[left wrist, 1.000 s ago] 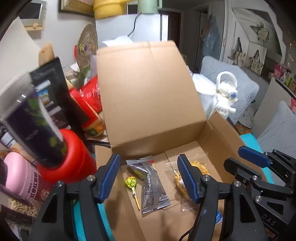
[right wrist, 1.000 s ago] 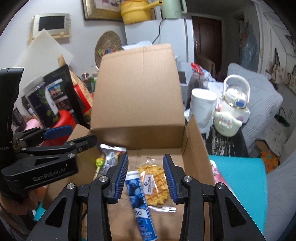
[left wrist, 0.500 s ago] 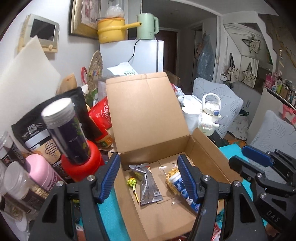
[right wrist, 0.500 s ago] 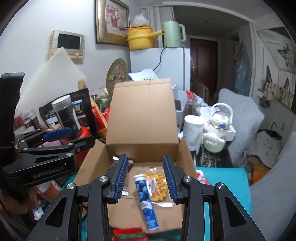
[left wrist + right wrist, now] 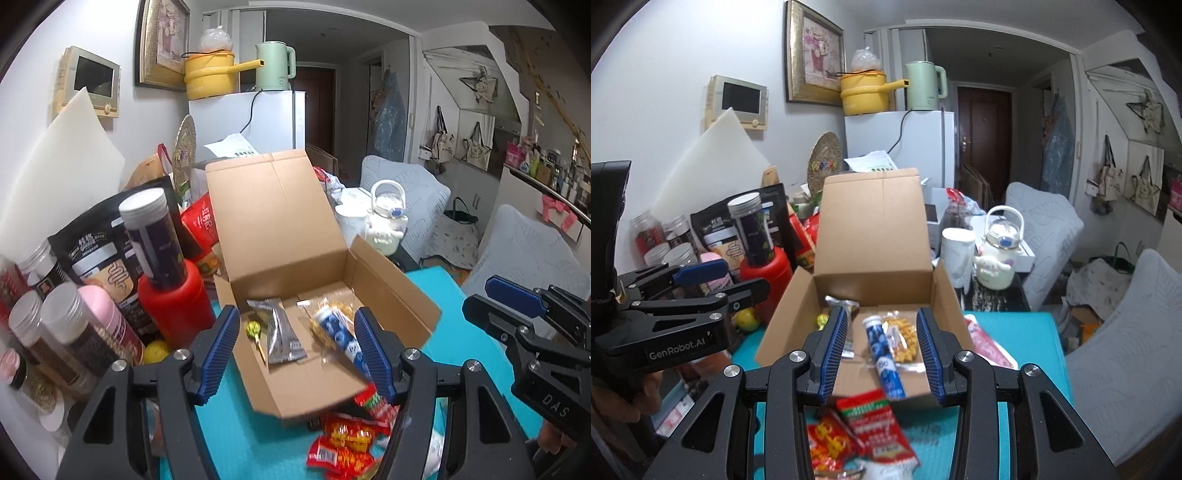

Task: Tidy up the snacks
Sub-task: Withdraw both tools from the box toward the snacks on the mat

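Note:
An open cardboard box (image 5: 391, 291) (image 5: 790, 314) stands on the teal mat. Inside lie a blue tube (image 5: 338, 334) (image 5: 882, 354), a clear bag of yellow snacks (image 5: 903, 339), a grey packet (image 5: 282, 334) and a lollipop (image 5: 254, 330). Red snack packets (image 5: 347, 439) (image 5: 871, 428) lie on the mat in front of the box. My left gripper (image 5: 297, 354) is open and empty, held back above the box's front. My right gripper (image 5: 882, 352) is open and empty, also above the box's front edge.
Jars (image 5: 62, 325), a red canister (image 5: 173, 299) with a dark tube on top and black bags crowd the left. A white kettle-shaped bottle (image 5: 997, 258) and a white cup (image 5: 956, 251) stand behind the box on the right. A pink packet (image 5: 990, 347) lies right of the box.
Both grippers have pulled back and up from the box. The blue tube now lies in the box, out from between the right fingers. The red packets have come into view.

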Tool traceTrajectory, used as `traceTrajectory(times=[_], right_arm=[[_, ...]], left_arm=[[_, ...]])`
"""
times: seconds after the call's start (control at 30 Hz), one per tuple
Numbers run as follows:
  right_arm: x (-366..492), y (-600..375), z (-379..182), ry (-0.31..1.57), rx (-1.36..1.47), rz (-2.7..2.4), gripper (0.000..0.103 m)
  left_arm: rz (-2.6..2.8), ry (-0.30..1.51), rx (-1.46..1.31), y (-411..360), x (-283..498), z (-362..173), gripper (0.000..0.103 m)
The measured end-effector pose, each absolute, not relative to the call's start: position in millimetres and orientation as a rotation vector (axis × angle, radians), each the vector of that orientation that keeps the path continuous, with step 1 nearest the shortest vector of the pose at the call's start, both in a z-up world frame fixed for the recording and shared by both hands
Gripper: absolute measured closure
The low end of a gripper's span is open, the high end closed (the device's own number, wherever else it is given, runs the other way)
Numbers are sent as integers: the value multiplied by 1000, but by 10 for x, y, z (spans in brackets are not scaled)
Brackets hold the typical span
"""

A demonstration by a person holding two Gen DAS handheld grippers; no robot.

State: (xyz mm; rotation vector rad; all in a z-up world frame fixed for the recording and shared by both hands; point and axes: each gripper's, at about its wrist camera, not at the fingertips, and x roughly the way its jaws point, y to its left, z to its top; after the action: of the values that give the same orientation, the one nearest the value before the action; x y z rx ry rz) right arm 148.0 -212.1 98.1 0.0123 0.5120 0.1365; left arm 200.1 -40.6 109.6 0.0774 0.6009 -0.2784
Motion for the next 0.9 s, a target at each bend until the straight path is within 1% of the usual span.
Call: traceTrajectory(times=[0.53,0.9], right_arm=[[847,-2120,588,599,63,128,64],[616,-2030,156,685,103,150,64]], left_arm=[[-366,677,123,-409,1366,729,39],[-397,768,142,-400,1183,346,39]])
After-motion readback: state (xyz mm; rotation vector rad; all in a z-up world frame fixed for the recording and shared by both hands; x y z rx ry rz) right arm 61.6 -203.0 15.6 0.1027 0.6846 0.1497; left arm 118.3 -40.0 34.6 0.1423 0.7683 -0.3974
